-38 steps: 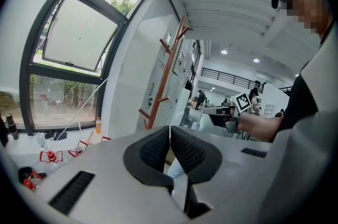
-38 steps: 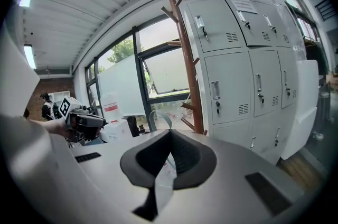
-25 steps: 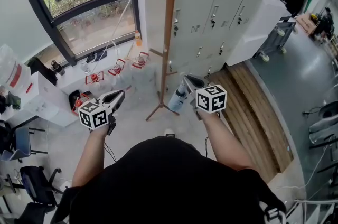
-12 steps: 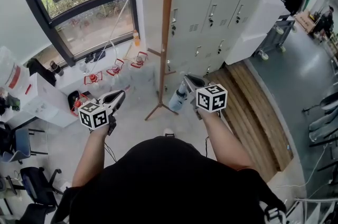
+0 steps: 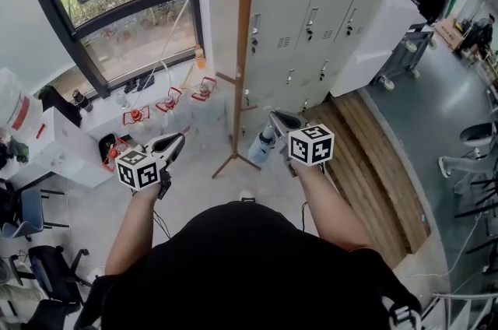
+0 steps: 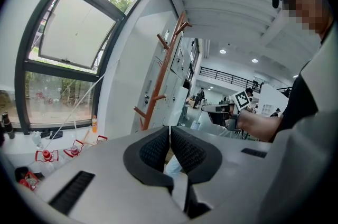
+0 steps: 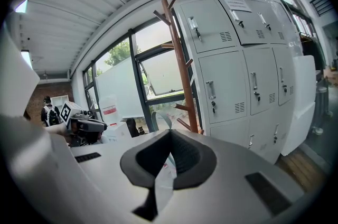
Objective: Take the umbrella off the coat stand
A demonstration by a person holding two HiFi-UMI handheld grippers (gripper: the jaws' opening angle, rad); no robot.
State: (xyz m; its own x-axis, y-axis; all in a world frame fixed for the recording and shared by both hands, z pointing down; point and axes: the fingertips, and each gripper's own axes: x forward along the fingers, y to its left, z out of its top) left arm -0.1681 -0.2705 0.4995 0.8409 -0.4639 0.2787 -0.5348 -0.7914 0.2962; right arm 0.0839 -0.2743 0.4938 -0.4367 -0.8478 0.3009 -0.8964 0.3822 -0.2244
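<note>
The brown wooden coat stand [image 5: 243, 48] rises just ahead of me, and no umbrella hangs on the pegs that show. The folded pale blue umbrella [image 5: 262, 148] hangs below my right gripper [image 5: 274, 117], near the stand's feet. That gripper is shut on the umbrella's pale strap [image 7: 165, 175], which runs out between its pads [image 7: 182, 151]; the stand [image 7: 182, 70] is close behind. My left gripper [image 5: 177, 138] hovers left of the stand, jaws shut with nothing in them. In the left gripper view, the stand [image 6: 161, 77] is ahead and the right gripper [image 6: 216, 108] to the right.
Grey lockers [image 5: 327, 17] stand right behind the coat stand. A large window [image 5: 117, 1] is at the left, with red-handled items [image 5: 171, 99] on the floor below it. White boxes [image 5: 62, 142] sit at the far left, a low wooden platform [image 5: 366, 157] at the right.
Both grippers and the umbrella have stayed in place. Only the head view has tipped slightly, and a stool at the far right has shifted.
</note>
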